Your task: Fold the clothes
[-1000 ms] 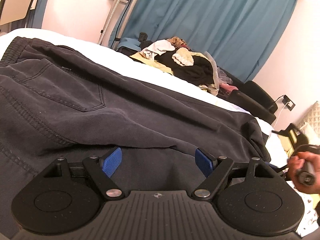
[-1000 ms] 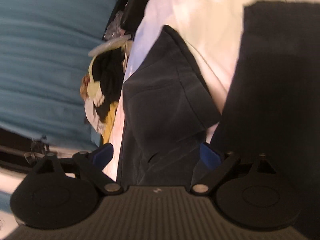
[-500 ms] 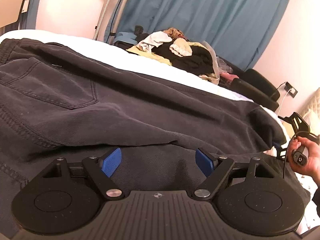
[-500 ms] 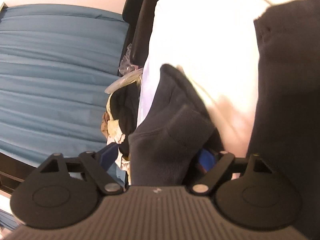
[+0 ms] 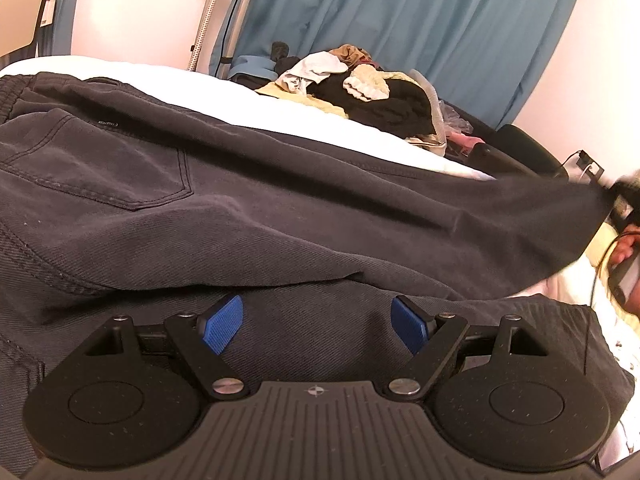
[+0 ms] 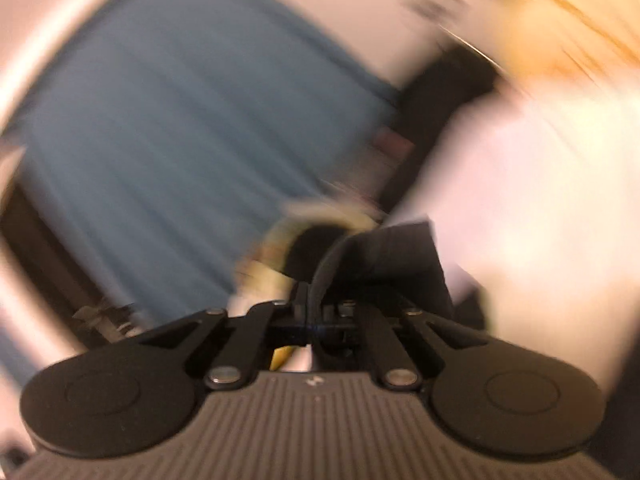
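Dark grey trousers (image 5: 248,208) lie spread across a white bed (image 5: 320,124), back pocket up at the left. My left gripper (image 5: 318,326) hovers low over the near leg, open, its blue pads (image 5: 222,322) apart with only cloth beneath them. In the left wrist view the far trouser leg's end (image 5: 576,216) is lifted off the bed at the right edge, where a person's hand (image 5: 624,252) holds the other gripper. In the blurred right wrist view my right gripper (image 6: 310,312) is shut on that dark trouser hem (image 6: 384,256), which folds over its closed fingers.
A heap of mixed clothes (image 5: 360,88) sits at the bed's far side before a blue curtain (image 5: 400,20). A metal stand (image 5: 208,12) rises at the back left. A black chair (image 5: 524,148) and a wall socket (image 5: 588,162) are at the right.
The right gripper closed on the trouser leg's end and swung up and round with it, so the hem now hangs lifted at the right. The left gripper barely moved.
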